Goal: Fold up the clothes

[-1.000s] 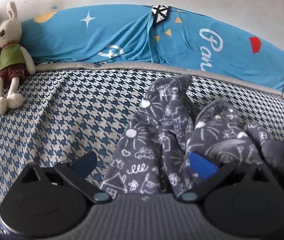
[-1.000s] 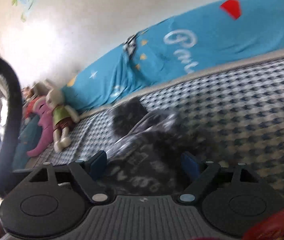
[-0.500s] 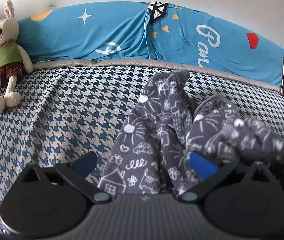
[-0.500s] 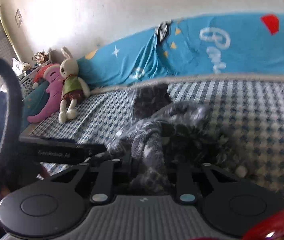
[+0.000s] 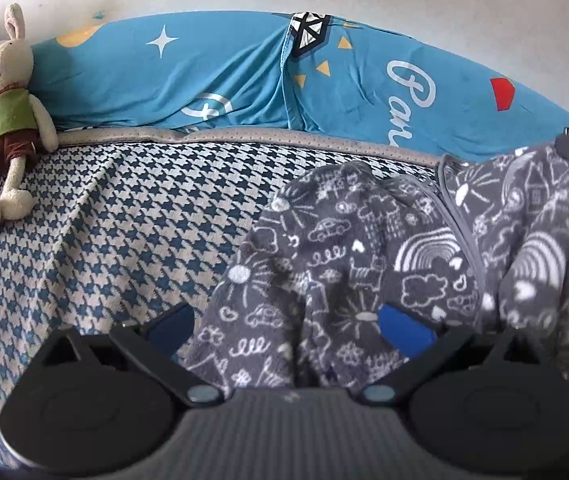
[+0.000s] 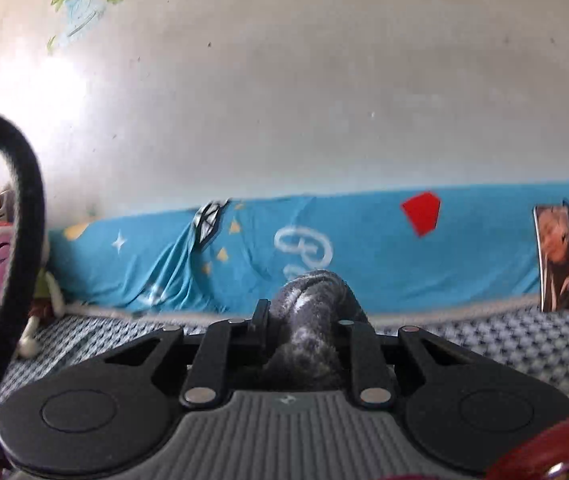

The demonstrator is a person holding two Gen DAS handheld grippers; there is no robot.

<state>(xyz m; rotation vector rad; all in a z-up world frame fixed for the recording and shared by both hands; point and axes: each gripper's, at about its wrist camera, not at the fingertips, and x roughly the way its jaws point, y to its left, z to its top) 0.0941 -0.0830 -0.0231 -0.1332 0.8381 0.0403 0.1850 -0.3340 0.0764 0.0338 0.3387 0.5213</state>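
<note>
Grey doodle-print fleece garment lies rumpled on the houndstooth bed cover, long axis running from L gripper toward the blue bolster. L gripper spread wide, cloth between its pads, not pinched. R gripper nipped tight on a bunched fold, lifted above the bed cover, so R has the hold.

I'm in a bedroom at home: houndstooth bedspread, blue pillows, stuffed bunny against the wall.
</note>
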